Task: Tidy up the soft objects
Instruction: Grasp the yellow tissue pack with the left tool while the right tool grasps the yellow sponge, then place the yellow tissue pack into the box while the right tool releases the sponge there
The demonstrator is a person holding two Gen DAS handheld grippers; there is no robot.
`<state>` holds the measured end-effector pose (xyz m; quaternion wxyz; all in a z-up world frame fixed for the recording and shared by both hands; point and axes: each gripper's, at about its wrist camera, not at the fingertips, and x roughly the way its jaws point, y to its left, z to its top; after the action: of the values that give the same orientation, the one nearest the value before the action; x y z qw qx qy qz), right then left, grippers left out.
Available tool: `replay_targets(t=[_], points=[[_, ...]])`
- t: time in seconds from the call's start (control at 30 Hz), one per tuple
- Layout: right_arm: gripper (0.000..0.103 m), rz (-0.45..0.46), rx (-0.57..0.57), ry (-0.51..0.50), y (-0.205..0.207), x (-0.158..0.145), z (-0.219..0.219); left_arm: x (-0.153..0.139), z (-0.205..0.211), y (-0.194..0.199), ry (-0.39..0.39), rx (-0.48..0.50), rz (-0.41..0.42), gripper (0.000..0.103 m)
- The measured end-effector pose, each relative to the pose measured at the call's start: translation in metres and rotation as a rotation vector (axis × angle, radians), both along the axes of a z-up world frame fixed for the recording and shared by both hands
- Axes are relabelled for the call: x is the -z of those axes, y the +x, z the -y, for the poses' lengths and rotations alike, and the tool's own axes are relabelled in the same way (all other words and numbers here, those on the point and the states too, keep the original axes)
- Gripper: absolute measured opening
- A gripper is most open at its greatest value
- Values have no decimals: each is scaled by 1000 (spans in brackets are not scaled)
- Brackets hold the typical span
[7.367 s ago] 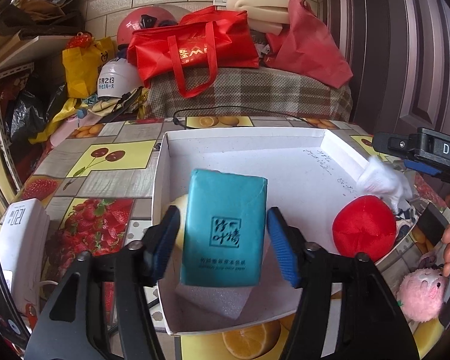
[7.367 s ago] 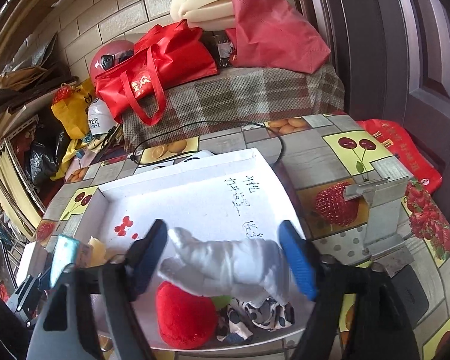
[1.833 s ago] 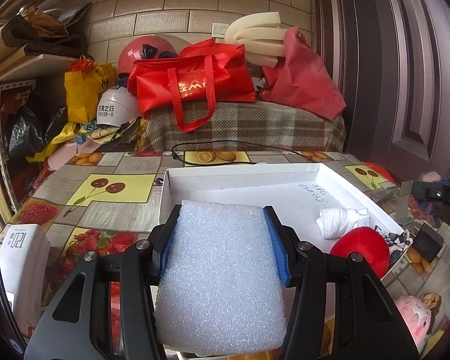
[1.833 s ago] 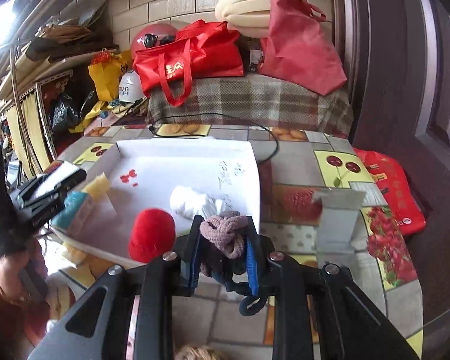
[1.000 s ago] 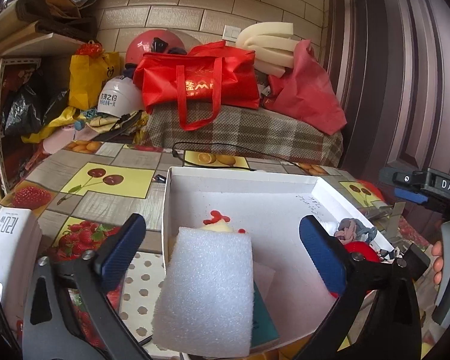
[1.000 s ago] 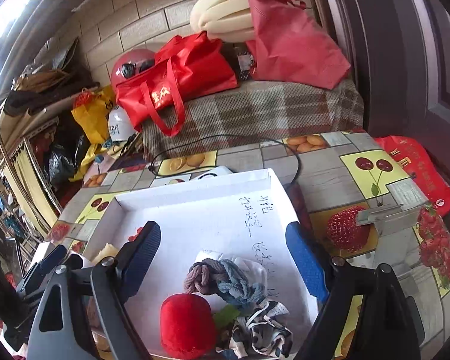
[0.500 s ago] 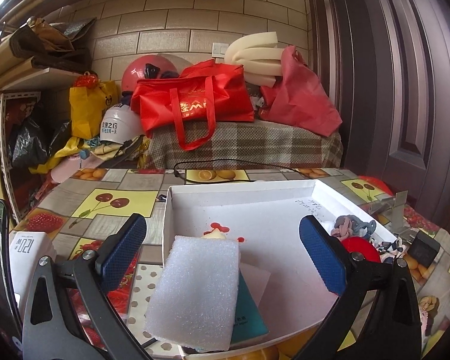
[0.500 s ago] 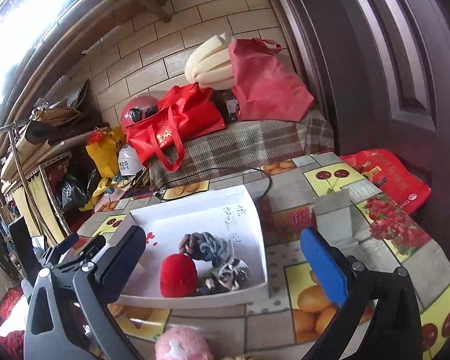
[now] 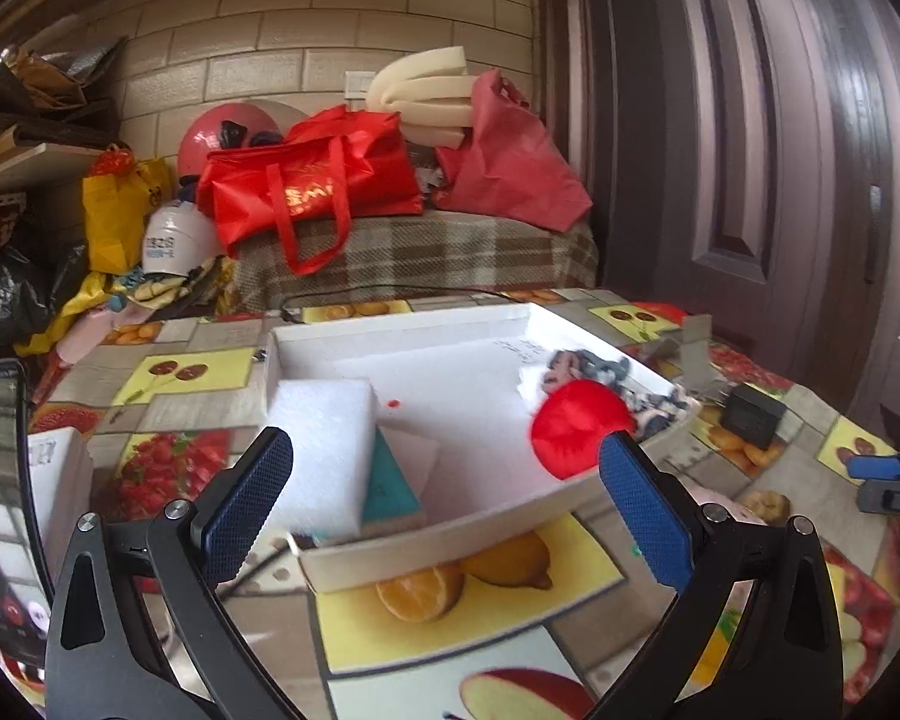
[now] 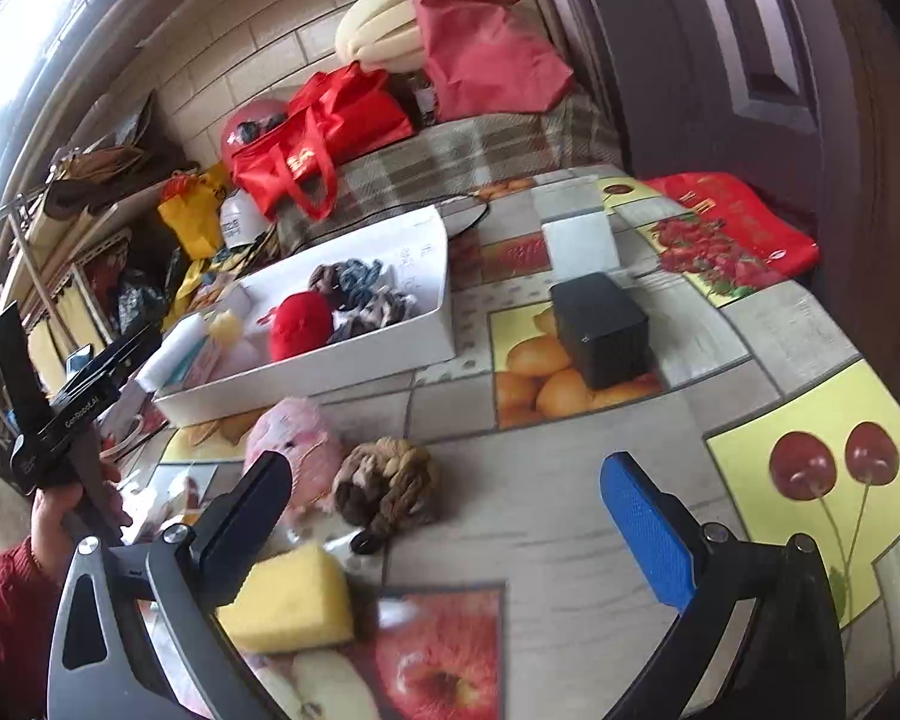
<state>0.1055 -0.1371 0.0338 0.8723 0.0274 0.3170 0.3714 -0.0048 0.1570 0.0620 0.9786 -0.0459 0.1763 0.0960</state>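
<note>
Brick-wall room, fruit-print tabletop (image 9: 498, 630), red bags and a plaid-covered bench at the far side

Left wrist view:
- left tool (image 9: 444, 504) wide open, nothing between the jaws, sitting just over the near edge of the white box (image 9: 402, 564)
- white foam block (image 9: 321, 444) in the box's near-left corner, lying on top of the teal pack (image 9: 390, 489); teal edge sticks out on its right
- red plush ball (image 9: 579, 426) at the box's right wall; grey-brown hair ties (image 9: 582, 369) just beyond it, touching
- black box (image 9: 753, 414) on the tabletop right of the white box, apart from it
- phone (image 9: 0, 510) upright at the far left edge of frame

Right wrist view:
- right tool (image 10: 444, 522) also wide open, holding nothing, above the near tabletop (image 10: 570, 540)
- yellow sponge (image 10: 288, 606) on the tabletop right beside the left finger; can't tell if it touches
- brown knotted hair tie (image 10: 387, 486) between the jaws further out, touching the pink plush toy (image 10: 297, 450) on its left
- white box (image 10: 342, 366) further left-far, with red plush ball (image 10: 300, 324), hair ties (image 10: 348, 282) and foam block (image 10: 177, 342) inside
- black box (image 10: 600, 330) right of the white box, small white box (image 10: 579, 240) beyond it
- left tool (image 10: 78, 408) visible at the left edge, held in a hand (image 10: 66, 504)
</note>
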Motion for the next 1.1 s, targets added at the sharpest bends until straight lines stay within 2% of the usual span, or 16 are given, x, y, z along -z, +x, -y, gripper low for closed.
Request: replay_targets(t=[0.17, 0.27, 0.37, 0.5, 0.7, 0.73, 0.83, 0.9, 0.97, 1.1], points=[[103, 32, -156, -46, -32, -1, -18, 6, 45, -17, -47, 370, -118, 103], [102, 33, -245, -96, -44, 4, -31, 10, 74, -22, -21, 519, -184, 103], [92, 28, -249, -141, -46, 8, -38, 16, 96, -17, 57, 549, -251, 103], [75, -21, -272, -167, -40, 16, -44, 28, 112, -2, 94, 600, -368, 103], [75, -49, -299, -184, -41, 21, -48, 50, 120, 14, 101, 612, -512, 102], [75, -55, -304, -194, -41, 23, -50, 53, 122, 15, 110, 606, -526, 96], [75, -70, -306, -236, -42, 27, -57, 53, 123, 14, 121, 605, -525, 89], [71, -69, -304, -252, -43, 29, -59, 54, 122, 15, 120, 599, -525, 88], [57, -62, -309, -252, -45, 28, -59, 54, 122, 15, 125, 587, -519, 86], [56, -54, -278, -239, -45, 27, -54, 51, 123, 10, 165, 556, -490, 86]])
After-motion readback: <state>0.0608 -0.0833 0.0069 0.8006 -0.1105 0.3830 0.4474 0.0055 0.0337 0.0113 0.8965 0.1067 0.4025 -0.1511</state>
